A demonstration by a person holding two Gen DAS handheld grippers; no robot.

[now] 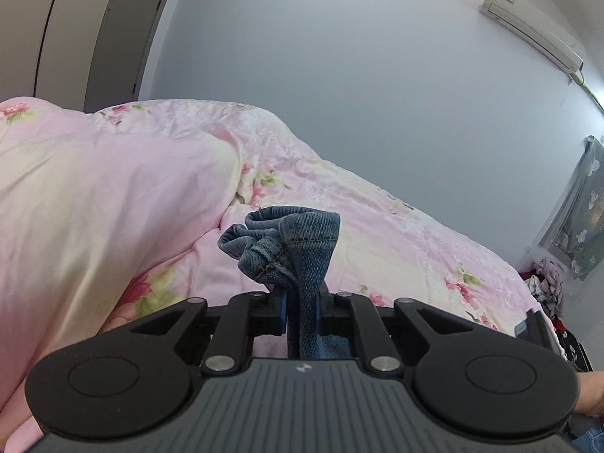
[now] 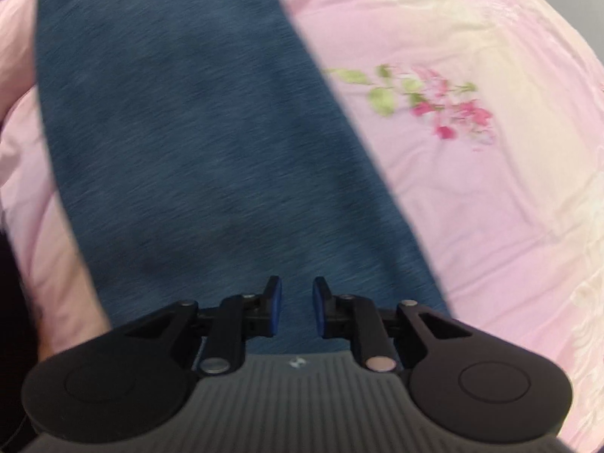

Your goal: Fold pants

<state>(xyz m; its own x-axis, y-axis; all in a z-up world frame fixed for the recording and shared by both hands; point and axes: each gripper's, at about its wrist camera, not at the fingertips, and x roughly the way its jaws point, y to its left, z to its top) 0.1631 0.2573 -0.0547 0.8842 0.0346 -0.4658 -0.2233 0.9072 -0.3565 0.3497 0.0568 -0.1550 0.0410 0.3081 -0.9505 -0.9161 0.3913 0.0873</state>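
The pants are blue denim jeans. In the left wrist view my left gripper is shut on a bunched hem of the jeans, lifted above the bed, with the cloth sticking up past the fingertips. In the right wrist view my right gripper is open and empty, a little above a flat stretch of the jeans that lies along the pink bedspread. The image there is motion-blurred.
The bed has a pink floral quilt bulging high at the left and a flat floral sheet to the right of the jeans. A grey wall, an air conditioner and a pile of clothes lie beyond.
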